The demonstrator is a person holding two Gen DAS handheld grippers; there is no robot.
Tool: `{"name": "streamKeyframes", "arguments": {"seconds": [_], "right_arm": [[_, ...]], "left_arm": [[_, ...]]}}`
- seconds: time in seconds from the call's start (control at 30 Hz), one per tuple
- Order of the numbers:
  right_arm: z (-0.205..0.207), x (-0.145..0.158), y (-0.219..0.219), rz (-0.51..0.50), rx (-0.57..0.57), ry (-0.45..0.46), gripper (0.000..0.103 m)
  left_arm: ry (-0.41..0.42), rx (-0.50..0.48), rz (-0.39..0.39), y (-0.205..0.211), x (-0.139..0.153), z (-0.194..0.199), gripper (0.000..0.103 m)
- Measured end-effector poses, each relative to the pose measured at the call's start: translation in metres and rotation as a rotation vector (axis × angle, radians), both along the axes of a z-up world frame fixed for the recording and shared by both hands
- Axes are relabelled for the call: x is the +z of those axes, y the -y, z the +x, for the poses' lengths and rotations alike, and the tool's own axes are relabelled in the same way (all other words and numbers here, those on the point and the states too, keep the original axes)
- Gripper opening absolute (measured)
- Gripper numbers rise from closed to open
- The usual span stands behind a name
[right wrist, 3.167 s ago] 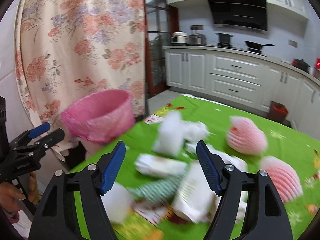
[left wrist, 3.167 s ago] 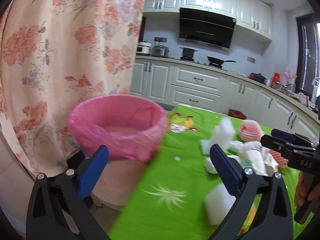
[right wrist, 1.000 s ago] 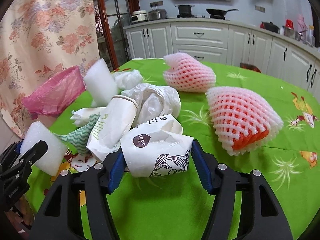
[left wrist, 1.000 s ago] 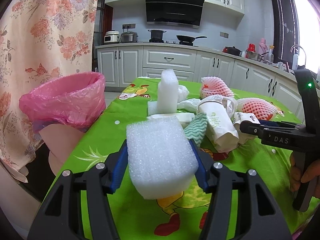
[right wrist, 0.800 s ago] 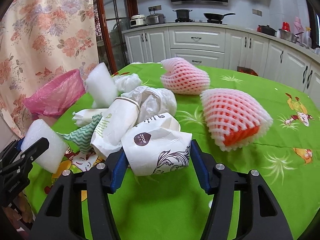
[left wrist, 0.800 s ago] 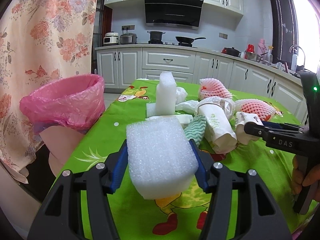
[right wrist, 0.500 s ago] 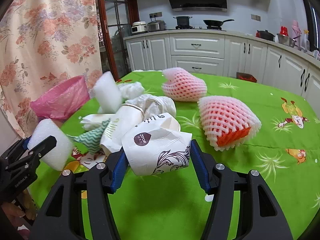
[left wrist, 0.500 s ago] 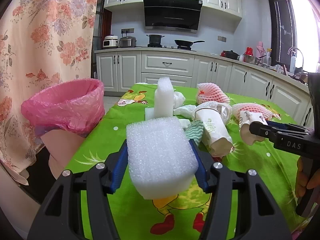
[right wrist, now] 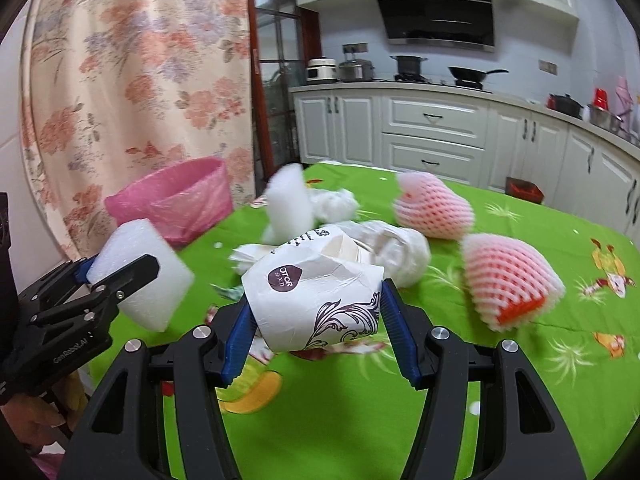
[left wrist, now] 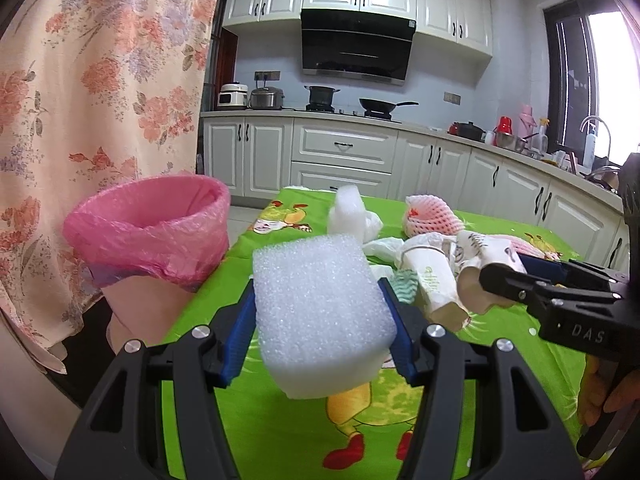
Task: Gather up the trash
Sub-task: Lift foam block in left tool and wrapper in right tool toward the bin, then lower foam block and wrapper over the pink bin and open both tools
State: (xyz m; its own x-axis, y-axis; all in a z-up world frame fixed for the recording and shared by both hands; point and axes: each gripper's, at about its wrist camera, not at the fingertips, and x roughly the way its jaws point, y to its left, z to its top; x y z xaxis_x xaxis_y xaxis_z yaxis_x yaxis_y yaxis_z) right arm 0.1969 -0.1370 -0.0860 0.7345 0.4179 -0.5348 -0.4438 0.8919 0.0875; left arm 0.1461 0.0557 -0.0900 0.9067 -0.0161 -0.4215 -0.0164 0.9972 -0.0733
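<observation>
Rt view: upright foam piece (right wrist: 289, 196) behind crushed paper cup (right wrist: 316, 290) is motion-blurred; cup hides pile's middle.

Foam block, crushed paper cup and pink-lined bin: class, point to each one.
foam block (left wrist: 320, 300), left wrist view, front face.
crushed paper cup (right wrist: 316, 292), right wrist view, printed side.
pink-lined bin (left wrist: 148, 236), left wrist view, bag's front wall.

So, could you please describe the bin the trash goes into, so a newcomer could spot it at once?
Start from the green table and go to its left edge, by the floral curtain. There stands the bin, beside the table and not on it. Its crinkly pink bag liner sets it apart from the white scraps on the cloth.
</observation>
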Motion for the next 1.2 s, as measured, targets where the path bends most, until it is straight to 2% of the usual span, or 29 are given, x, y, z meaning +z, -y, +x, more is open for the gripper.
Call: {"name": "streamKeyframes", "arguments": {"seconds": [0.23, 0.37, 0.67, 0.93, 1.2], "right_arm": [[0.004, 0.008, -0.03, -0.01, 0.061, 0.021, 0.056], [0.012, 0.013, -0.046, -0.007, 0.093, 0.031, 0.056], [0.04, 0.034, -0.104, 0.024, 0.208, 0.067, 0.056], [0.066, 0.047, -0.156, 0.028, 0.3, 0.099, 0.057], [0.103, 0.055, -0.205, 0.051, 0.357, 0.1, 0.057]], "left_arm": [[0.015, 0.046, -0.016, -0.023, 0.008, -0.004, 0.056], [0.041, 0.079, 0.003, -0.04, 0.017, -0.006, 0.056], [0.092, 0.186, 0.019, -0.096, 0.042, 0.003, 0.056], [0.128, 0.219, 0.007, -0.154, 0.067, 0.027, 0.056], [0.125, 0.233, 0.01, -0.203, 0.074, 0.067, 0.056]]}}
